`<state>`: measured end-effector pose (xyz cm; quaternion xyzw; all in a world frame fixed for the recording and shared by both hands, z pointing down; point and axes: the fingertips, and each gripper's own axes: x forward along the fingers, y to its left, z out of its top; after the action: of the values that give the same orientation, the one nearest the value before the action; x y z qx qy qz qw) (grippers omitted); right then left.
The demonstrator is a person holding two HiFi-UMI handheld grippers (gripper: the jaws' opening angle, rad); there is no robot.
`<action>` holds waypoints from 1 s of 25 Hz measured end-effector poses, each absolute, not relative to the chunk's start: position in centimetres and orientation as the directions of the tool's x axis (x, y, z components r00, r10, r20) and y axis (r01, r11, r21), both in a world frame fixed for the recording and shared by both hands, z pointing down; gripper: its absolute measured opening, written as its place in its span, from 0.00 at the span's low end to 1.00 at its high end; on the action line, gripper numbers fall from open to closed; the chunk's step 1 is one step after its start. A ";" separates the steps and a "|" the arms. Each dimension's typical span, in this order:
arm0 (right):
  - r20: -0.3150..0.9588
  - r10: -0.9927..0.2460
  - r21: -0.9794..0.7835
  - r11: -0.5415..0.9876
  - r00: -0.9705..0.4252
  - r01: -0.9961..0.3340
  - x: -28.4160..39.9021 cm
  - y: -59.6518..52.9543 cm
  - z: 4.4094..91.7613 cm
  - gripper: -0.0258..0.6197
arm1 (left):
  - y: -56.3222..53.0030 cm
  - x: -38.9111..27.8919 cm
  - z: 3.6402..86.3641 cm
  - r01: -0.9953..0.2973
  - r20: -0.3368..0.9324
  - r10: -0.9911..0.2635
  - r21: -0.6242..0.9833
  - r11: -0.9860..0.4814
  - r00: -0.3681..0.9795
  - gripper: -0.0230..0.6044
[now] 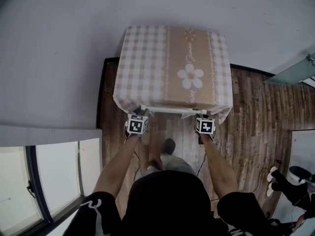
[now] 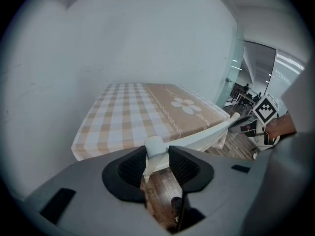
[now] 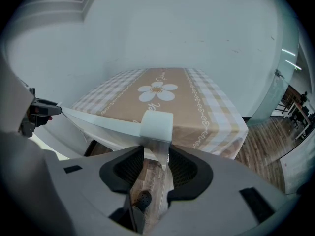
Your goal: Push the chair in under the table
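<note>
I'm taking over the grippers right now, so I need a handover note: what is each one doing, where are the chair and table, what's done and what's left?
Left gripper: fingers shut on the chair's left back post, at its top.
Right gripper: fingers shut on the right back post.
Table: by the wall, under a checked cloth. The chair's top rail is at the table's near edge; its seat is hidden under the cloth.
Done: both corners gripped, chair seemingly almost fully in.
Left: probably ease it in the last bit if there's room, then open both grippers.
</note>
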<state>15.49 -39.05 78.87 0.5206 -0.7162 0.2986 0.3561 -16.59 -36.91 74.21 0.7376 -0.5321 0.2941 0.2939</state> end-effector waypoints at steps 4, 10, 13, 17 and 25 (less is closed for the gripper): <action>0.821 -0.530 -0.059 0.290 -0.211 -0.955 15.4 -39.8 78.8 0.30 | -37.6 -16.7 74.1 -0.961 0.747 -0.616 0.116 -0.249 0.250 0.28; 0.823 -0.519 -0.066 0.315 -0.230 -0.947 15.0 -40.6 79.2 0.30 | -38.7 -17.1 74.1 -0.968 0.746 -0.624 0.112 -0.225 0.232 0.27; 0.824 -0.512 -0.074 0.329 -0.243 -0.942 14.7 -41.2 79.5 0.30 | -39.2 -17.3 74.1 -0.970 0.747 -0.626 0.107 -0.220 0.224 0.27; 0.828 -0.510 -0.066 0.328 -0.235 -0.942 14.9 -41.7 79.0 0.30 | -39.7 -17.3 74.1 -0.972 0.745 -0.631 0.103 -0.213 0.217 0.27; 0.829 -0.513 -0.054 0.326 -0.224 -0.944 15.2 -43.9 78.8 0.30 | -41.3 -16.9 74.1 -0.975 0.750 -0.628 0.100 -0.198 0.205 0.27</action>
<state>15.15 -43.92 78.75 0.5018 -0.7258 0.2921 0.3690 -16.93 -41.25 74.12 0.7170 -0.5591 0.2916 0.2971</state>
